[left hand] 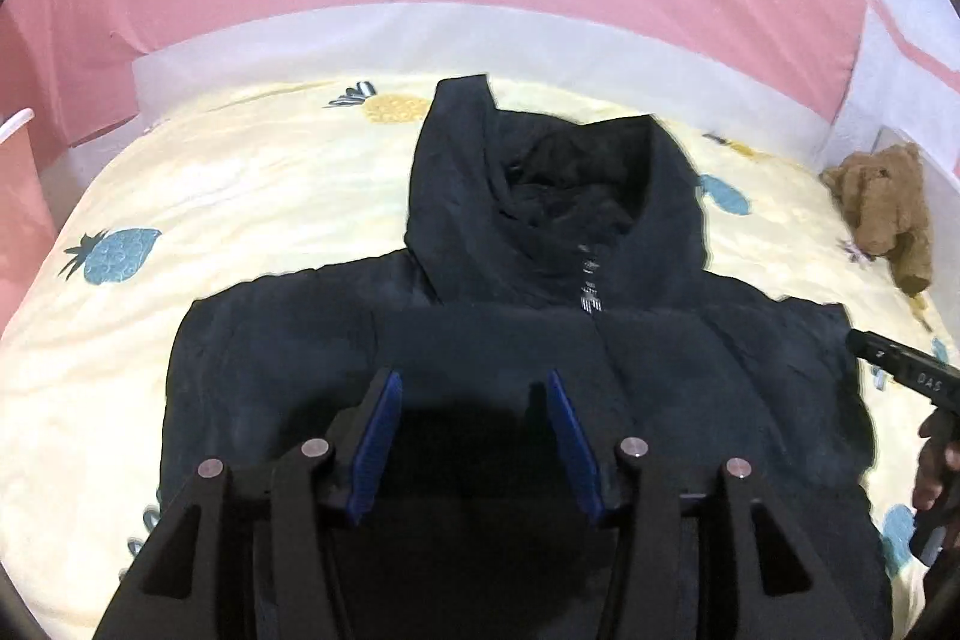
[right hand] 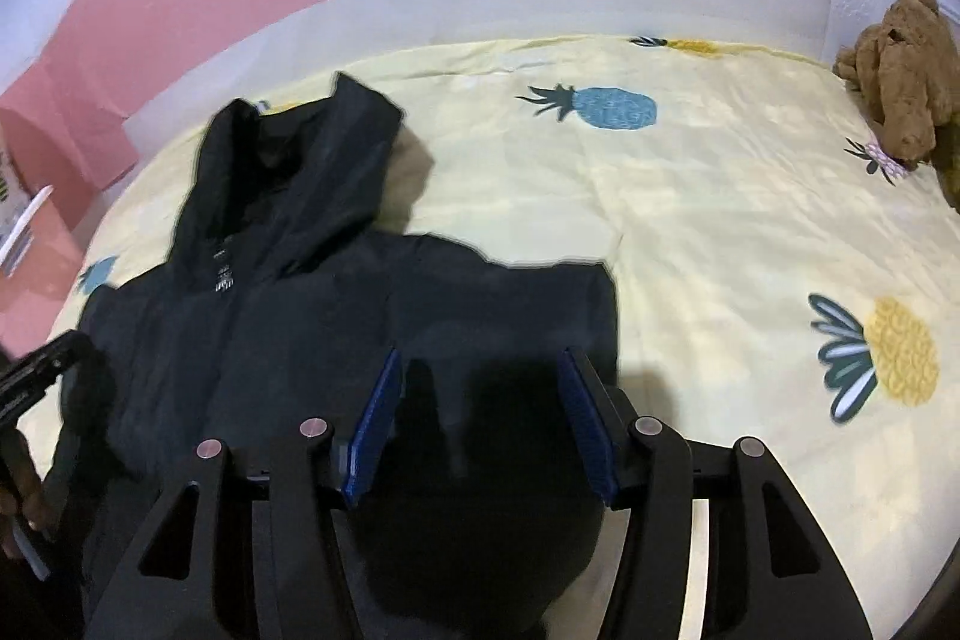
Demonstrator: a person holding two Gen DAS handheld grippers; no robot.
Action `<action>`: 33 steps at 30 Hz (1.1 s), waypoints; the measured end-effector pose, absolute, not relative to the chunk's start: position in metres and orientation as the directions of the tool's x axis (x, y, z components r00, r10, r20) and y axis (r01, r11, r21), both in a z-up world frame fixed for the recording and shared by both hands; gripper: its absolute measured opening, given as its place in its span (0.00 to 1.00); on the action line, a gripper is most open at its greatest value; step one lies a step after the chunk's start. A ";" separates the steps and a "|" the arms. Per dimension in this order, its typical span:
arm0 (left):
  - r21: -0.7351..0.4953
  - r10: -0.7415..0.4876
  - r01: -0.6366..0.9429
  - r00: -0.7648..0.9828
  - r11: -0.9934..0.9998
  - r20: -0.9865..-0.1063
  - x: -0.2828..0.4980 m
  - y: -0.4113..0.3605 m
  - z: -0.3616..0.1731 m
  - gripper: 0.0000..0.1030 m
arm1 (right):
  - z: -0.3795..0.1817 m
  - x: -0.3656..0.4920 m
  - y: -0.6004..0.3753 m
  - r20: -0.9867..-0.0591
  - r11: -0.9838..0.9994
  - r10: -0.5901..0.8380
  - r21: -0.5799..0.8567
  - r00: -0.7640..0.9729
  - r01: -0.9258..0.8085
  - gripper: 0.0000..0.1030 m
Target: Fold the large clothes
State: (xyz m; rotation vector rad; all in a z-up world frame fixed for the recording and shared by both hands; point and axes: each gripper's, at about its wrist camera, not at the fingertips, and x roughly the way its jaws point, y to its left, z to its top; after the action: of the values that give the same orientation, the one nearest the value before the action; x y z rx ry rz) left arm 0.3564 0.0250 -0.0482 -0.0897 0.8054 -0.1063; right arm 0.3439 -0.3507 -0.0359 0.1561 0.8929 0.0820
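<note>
left wrist view: left hand-held gripper (left hand: 471, 436) hovers, spread, over jacket (left hand: 300, 340).

The jacket (left hand: 510, 352) is black. At three o'clock sits a brown plush toy (right hand: 900, 82). The sheet (right hand: 720, 220) is pale yellow with blue and yellow pineapples.

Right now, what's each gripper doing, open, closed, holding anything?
Left gripper: open, holding nothing, above the black jacket.
Right gripper: open, holding nothing, above the jacket too.
</note>
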 end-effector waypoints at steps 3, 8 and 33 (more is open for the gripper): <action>-0.127 -0.116 0.028 0.631 0.992 -0.767 0.385 0.030 -0.076 0.50 | -0.064 0.368 -0.353 -0.829 0.991 0.096 0.131 0.551 0.023 0.53; -0.099 -0.115 0.061 0.654 0.993 -0.747 0.386 0.022 -0.099 0.51 | -0.090 0.377 -0.348 -0.839 0.995 0.075 0.099 0.539 0.016 0.53; -0.119 -0.129 0.060 0.656 0.991 -0.744 0.338 0.039 -0.092 0.50 | -0.063 0.306 -0.299 -0.808 0.987 0.158 0.121 0.568 -0.104 0.53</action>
State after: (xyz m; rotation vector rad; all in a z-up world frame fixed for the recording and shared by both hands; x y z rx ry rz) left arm 0.3384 0.0393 -0.0916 -0.0867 0.8488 -0.1076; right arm 0.3056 -0.2985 -0.0633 0.0621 0.9551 0.1540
